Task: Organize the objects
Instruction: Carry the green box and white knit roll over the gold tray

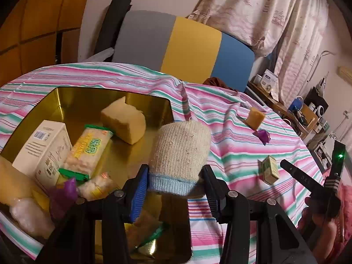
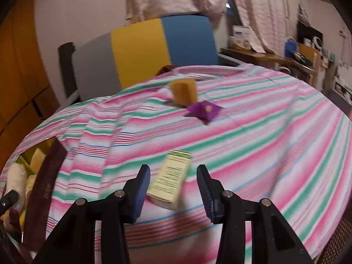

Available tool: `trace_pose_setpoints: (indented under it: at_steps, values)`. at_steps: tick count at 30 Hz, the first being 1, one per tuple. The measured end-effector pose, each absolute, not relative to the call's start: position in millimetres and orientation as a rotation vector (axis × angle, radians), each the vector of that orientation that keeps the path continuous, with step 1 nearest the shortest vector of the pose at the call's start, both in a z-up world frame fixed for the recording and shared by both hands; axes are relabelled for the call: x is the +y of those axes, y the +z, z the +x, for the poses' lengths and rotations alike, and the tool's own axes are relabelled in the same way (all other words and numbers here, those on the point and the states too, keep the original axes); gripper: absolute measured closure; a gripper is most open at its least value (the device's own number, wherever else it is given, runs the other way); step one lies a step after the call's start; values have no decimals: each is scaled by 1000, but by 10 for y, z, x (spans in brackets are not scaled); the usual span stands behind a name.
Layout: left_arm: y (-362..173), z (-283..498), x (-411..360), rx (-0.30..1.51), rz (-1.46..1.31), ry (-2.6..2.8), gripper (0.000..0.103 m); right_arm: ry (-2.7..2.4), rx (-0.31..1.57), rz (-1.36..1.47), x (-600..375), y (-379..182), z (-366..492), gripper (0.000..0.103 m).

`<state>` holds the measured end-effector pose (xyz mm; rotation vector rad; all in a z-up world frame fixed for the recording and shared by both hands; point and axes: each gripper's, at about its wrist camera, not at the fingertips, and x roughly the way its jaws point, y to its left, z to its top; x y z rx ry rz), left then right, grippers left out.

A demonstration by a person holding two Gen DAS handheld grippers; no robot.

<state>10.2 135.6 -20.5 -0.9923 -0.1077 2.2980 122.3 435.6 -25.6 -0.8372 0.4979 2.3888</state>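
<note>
My left gripper (image 1: 175, 187) is shut on a rolled beige sock (image 1: 180, 151) by its light blue cuff. It holds the sock above the right rim of a gold tin tray (image 1: 88, 96). The tray holds a white carton (image 1: 44, 151), a green-and-white snack packet (image 1: 90, 151), a yellow sponge (image 1: 124, 123) and small wrapped pieces. My right gripper (image 2: 173, 189) stands open low over the striped cloth. A small yellow-green box (image 2: 172, 180) lies between its blue pads, with a gap on the right side. The same box (image 1: 270, 169) shows in the left wrist view beside a black finger (image 1: 294, 171) of the right gripper.
An orange sponge block (image 2: 183, 92) and a purple wrapped piece (image 2: 205, 110) lie farther back on the striped cloth (image 2: 264, 143). A grey, yellow and blue chair back (image 2: 140, 55) stands behind the table. A cluttered shelf (image 2: 275, 55) is at the far right.
</note>
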Motion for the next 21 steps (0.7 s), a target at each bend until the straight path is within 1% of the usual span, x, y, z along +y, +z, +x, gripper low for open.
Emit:
trace_pose_setpoints:
  at_steps: [3, 7, 9, 13, 14, 16, 17, 18, 19, 21]
  values:
    - [-225, 139, 1377, -108, -996, 2283, 54, 2343, 612, -877, 4513, -340, 1239, 57]
    - [-192, 166, 1378, -90, -976, 2287, 54, 2334, 692, -923, 4559, -380, 1089, 57]
    - [-158, 172, 1355, -76, -957, 2304, 54, 2324, 690, -964, 4531, -399, 965, 57]
    - [-108, 129, 1272, -71, -941, 2334, 54, 2247, 618, -1068, 4513, -526, 680, 57]
    - [-95, 115, 1236, -78, -939, 2341, 54, 2242, 628, -1076, 4522, -553, 670, 58]
    - [-80, 92, 1160, -82, -934, 2359, 54, 2238, 646, -1080, 4529, -607, 660, 64]
    - [-74, 73, 1117, -84, -934, 2371, 54, 2227, 627, -1085, 4522, -633, 656, 70]
    - [-71, 56, 1080, -89, -934, 2381, 54, 2223, 600, -1082, 4509, -639, 655, 73]
    - [-67, 21, 1027, -101, -936, 2393, 54, 2229, 580, -1079, 4494, -640, 658, 73]
    - [-67, -34, 963, -119, -943, 2408, 54, 2255, 598, -1076, 4483, -629, 669, 73]
